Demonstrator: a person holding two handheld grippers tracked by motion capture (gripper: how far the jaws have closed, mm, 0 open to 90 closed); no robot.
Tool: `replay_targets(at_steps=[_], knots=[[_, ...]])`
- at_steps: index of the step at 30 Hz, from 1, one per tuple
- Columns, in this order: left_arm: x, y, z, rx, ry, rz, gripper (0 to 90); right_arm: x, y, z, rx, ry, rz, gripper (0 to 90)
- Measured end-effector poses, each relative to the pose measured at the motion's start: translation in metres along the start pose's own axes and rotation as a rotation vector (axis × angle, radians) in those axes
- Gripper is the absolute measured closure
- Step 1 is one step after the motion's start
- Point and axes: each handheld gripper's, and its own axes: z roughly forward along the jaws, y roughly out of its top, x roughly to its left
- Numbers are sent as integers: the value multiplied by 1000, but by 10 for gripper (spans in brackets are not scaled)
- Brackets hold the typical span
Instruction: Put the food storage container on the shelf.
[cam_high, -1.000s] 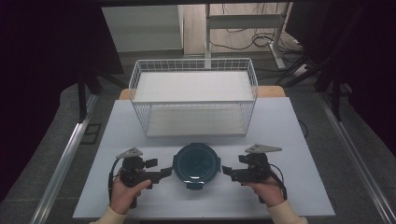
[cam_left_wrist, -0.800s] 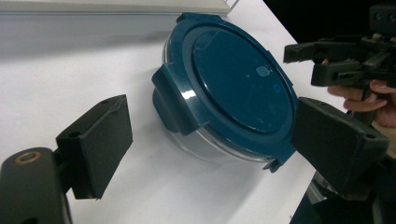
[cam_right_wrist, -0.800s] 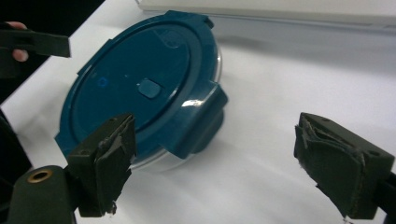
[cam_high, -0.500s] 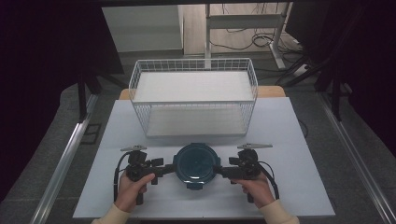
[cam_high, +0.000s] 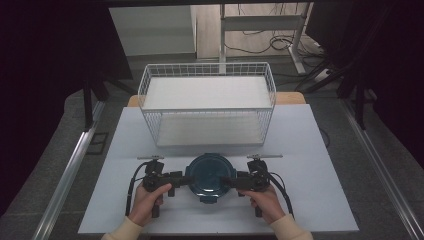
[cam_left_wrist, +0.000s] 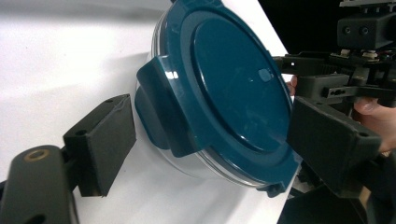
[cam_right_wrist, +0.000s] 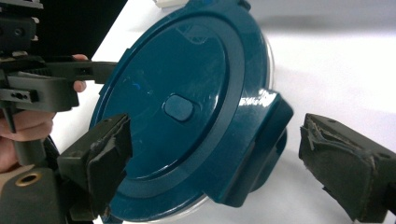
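Container: a round clear container with a dark teal lid (cam_high: 209, 175) sits on the white counter (cam_high: 320, 165), near its front edge, just in front of the wire basket (cam_high: 207, 102).
Lid clips: a teal latch tab (cam_left_wrist: 161, 112) faces the left gripper; another latch tab (cam_right_wrist: 254, 140) faces the right one.
Left gripper (cam_high: 186, 179): at the container's left side, jaws apart and just now narrowing a little, one pad over the lid and one beside the tab, not visibly pressing.
Right gripper (cam_high: 226, 182): at the container's right side, jaws spread wide and just opened further, straddling the lid edge and tab without clamping.
Hands: each hand (cam_high: 145, 202) grips its handle at the counter's front.
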Motion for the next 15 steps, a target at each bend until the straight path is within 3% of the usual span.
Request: replay_targets(at_steps=[2, 5, 9, 15], knots=[[3, -1, 4, 9, -20, -24, 164, 0, -1, 4, 16, 14, 13, 96], [1, -2, 8, 18, 0, -18, 163, 1, -3, 8, 25, 12, 18, 96], [1, -3, 9, 22, 7, -28, 165, -3, -4, 10, 16, 44, 73, 118], [3, -4, 14, 45, -6, -46, 195, -3, -7, 14, 23, 58, 78, 143]])
